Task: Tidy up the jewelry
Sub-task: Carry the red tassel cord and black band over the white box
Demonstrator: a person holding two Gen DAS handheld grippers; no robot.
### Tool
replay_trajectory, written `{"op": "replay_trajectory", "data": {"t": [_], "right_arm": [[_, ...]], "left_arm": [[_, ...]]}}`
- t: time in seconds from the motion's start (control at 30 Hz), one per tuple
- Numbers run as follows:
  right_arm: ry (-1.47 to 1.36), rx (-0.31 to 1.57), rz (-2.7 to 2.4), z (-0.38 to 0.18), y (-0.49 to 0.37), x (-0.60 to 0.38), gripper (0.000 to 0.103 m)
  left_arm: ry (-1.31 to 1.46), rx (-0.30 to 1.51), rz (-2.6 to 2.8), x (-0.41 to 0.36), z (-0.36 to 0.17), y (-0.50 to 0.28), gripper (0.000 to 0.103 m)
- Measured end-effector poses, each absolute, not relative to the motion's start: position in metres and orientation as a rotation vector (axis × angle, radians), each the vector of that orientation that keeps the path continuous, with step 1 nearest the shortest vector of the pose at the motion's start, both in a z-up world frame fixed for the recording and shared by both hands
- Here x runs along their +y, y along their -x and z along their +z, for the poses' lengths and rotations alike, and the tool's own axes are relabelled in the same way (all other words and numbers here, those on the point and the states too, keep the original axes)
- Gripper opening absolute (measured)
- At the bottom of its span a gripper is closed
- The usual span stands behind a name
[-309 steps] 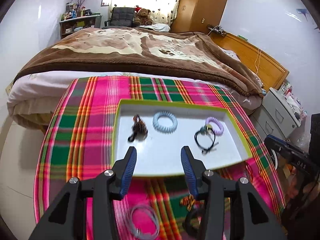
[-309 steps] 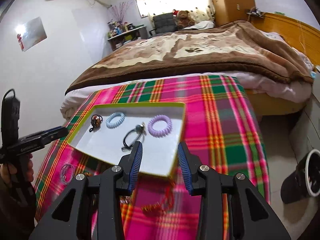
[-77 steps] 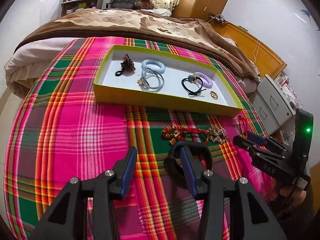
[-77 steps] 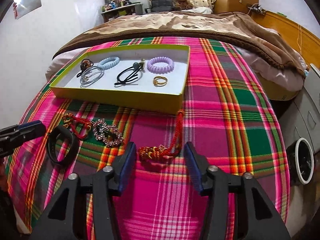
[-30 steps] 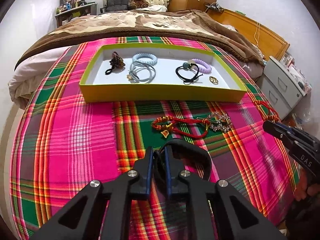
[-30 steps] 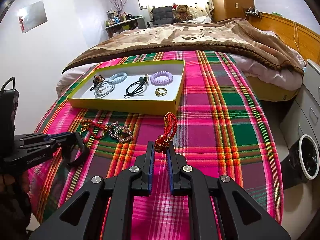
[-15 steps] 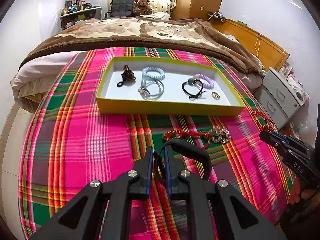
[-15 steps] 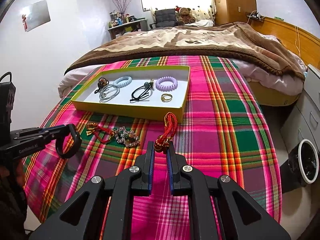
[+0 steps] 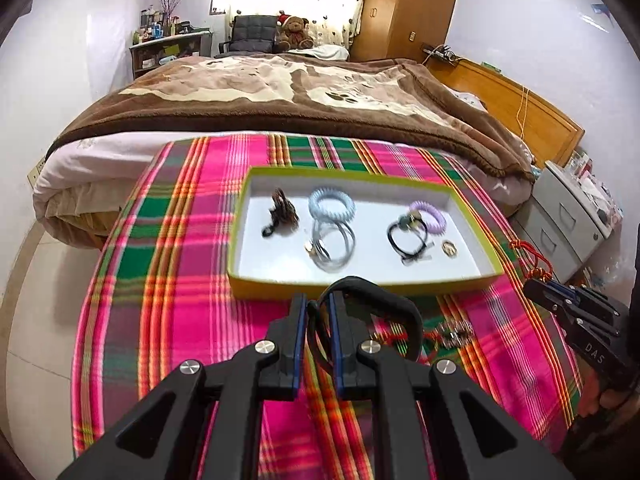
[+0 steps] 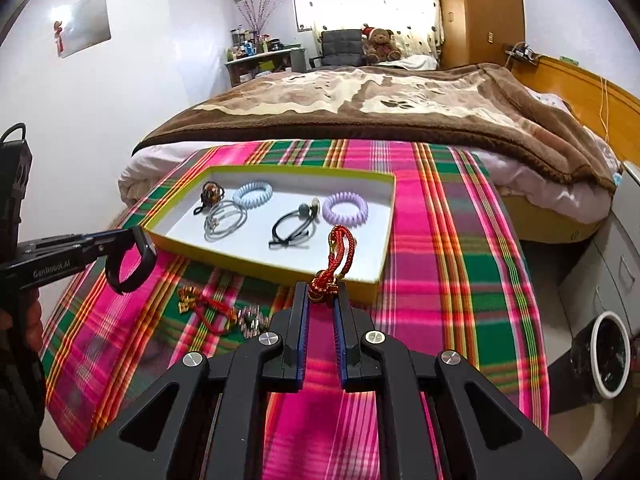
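Left gripper (image 9: 318, 312): jaws pinched on the black wristband (image 9: 384, 312), a smooth rubbery loop held by 1 side, the rest sticking out right of the fingers, clear of the cloth. Right gripper (image 10: 322, 300): jaws pinched on the knotted end of the red cord bracelet (image 10: 340, 250), braided cord with gold bits, its loop standing up past the fingertips.

Key relation: the yellow-rimmed tray (image 9: 362, 286) lies straight ahead of both grippers, long axis running left-right across both views, near wall just beyond the fingertips. In the right wrist view the cord's loop overlaps the tray's near right corner, so I'd judge the right hand closer to a drop.

Tray floor is flat white card, holding 2 coil hair ties (image 9: 332, 205), 2 elastic ties, a small gold ring (image 9: 449, 248) and a dark beaded piece.

Left on the plaid cloth (image 9: 180, 320): another red cord bracelet (image 10: 204, 304) and a rhinestone piece (image 10: 251, 320).
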State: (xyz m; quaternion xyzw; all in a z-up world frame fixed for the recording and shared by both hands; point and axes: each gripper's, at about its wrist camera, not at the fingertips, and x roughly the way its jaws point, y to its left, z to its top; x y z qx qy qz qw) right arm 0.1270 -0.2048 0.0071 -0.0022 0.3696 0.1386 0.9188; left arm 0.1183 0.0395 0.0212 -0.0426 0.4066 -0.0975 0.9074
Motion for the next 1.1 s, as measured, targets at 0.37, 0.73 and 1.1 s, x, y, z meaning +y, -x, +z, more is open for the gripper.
{"op": "replay_trajectory", "data": {"t": [0.37,0.73,1.1], "right_arm": [[0.04,0.778,0.283,0.006,-0.18,-0.197,0.012],[0.071,0.85,0.268,-0.012,-0.241,-0.2,0.012],[0.101,0.91,0.269,-0.03,-0.269,-0.196,0.012]], "left_arm": [[0.124,0.865,-0.182,0.057,0.016,-0.166,0.012],[0.096,0.903,-0.156,0.06,-0.002,-0.201,0.012],[0.092,0.943,-0.145,0.058,-0.019,-0.218,0.012]]}}
